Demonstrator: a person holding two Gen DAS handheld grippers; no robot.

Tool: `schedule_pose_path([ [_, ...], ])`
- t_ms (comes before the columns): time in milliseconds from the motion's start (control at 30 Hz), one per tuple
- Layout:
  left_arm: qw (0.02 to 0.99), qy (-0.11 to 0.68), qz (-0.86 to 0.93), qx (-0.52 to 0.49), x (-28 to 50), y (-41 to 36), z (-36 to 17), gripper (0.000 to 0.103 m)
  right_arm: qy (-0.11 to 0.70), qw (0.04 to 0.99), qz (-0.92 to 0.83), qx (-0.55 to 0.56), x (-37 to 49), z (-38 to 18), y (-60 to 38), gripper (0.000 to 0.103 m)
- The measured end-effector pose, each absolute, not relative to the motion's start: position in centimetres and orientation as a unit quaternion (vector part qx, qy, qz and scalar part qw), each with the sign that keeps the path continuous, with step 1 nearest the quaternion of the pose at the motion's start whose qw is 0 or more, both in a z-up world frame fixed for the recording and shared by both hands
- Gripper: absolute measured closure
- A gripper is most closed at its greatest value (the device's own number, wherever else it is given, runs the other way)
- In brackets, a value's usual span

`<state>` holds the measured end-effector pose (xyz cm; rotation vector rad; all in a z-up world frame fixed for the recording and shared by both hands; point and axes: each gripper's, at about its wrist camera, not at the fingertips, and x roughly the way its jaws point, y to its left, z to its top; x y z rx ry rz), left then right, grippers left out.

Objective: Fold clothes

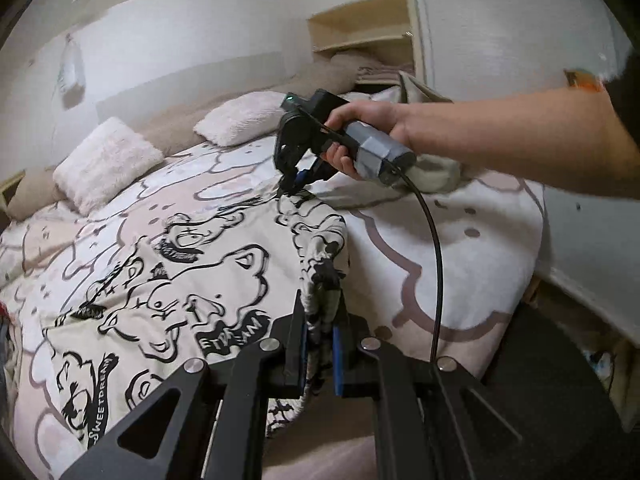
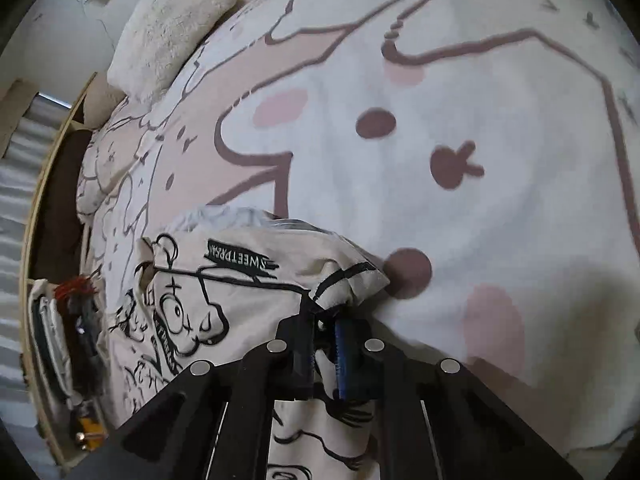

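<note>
A cream garment (image 1: 180,280) with black cartoon print and "SWEETDREAM" lettering lies spread on the bed. My left gripper (image 1: 320,320) is shut on a bunched near edge of it, lifted a little off the bedspread. At the garment's far corner, a person's hand holds my right gripper (image 1: 290,186), pointing down with its tips on the cloth. In the right wrist view the right gripper (image 2: 325,340) is shut on a corner of the garment (image 2: 224,280), with cloth showing between the blue pads.
The bedspread (image 1: 460,240) is white and pink with brown outlines. Two fluffy pillows (image 1: 108,160) (image 1: 244,118) lie at the head. A cable (image 1: 436,264) hangs from the right gripper. A grey cloth bundle (image 1: 436,172) sits under the person's hand. Clutter (image 2: 72,320) lies beside the bed.
</note>
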<state>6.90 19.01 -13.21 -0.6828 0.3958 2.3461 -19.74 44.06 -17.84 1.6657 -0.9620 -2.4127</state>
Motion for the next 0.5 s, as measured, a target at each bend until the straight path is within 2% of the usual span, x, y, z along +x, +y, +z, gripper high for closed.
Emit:
schedule_pose_path([
  [233,0.281,0.081,0.917,-0.269,6.7,15.1,-11.2,0.093,-0.329,0.088,-0.823,0.455,-21.0,-8.2,40.5,0.094],
  [333,0.262,0.071,0.923,-0.273,7.0,13.4,-10.6,0.093,-0.295,0.132,-0.837,0.441,-22.6,-3.8,35.7,0.094],
  [500,0.227,0.067,0.930,-0.283,8.1,10.3,-10.1,0.093,-0.229,0.174,-0.842,0.456,-25.1,-1.1,27.1,0.094],
])
